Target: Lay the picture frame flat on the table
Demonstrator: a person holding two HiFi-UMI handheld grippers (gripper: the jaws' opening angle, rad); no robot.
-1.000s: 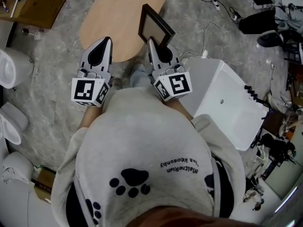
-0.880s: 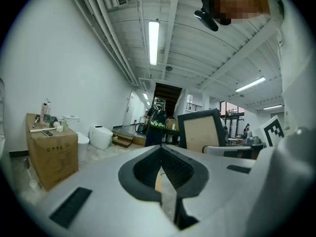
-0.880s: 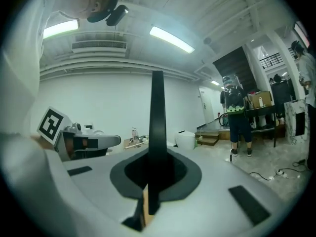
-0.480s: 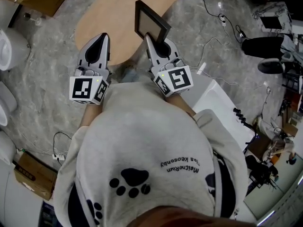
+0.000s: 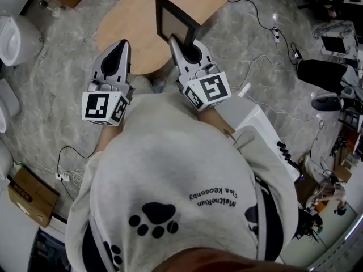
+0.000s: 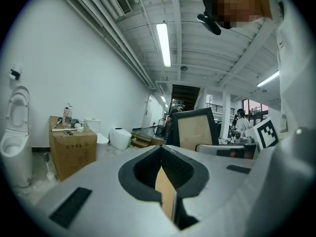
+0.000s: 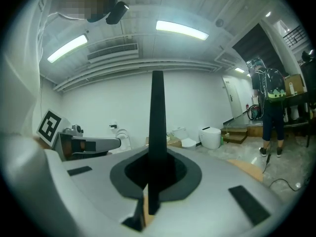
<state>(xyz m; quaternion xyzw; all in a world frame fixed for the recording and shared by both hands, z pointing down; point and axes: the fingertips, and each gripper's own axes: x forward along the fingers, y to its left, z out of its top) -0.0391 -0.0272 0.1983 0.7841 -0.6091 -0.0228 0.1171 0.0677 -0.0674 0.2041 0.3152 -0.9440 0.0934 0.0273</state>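
Picture frame [image 5: 172, 19] has shifted toward eleven o'clock, further over the desk [image 5: 127, 30]. Right gripper [image 5: 176, 42] clamps one edge only, so it may swivel; left gripper [image 5: 118, 45] is closed, empty.

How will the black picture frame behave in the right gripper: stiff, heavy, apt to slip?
Probably stiff: the picture frame stands straight, without sagging, though the right gripper pinches only one edge. Probably light, since one gripper carries it. Pinched at that thin edge, it may pivot or slip.
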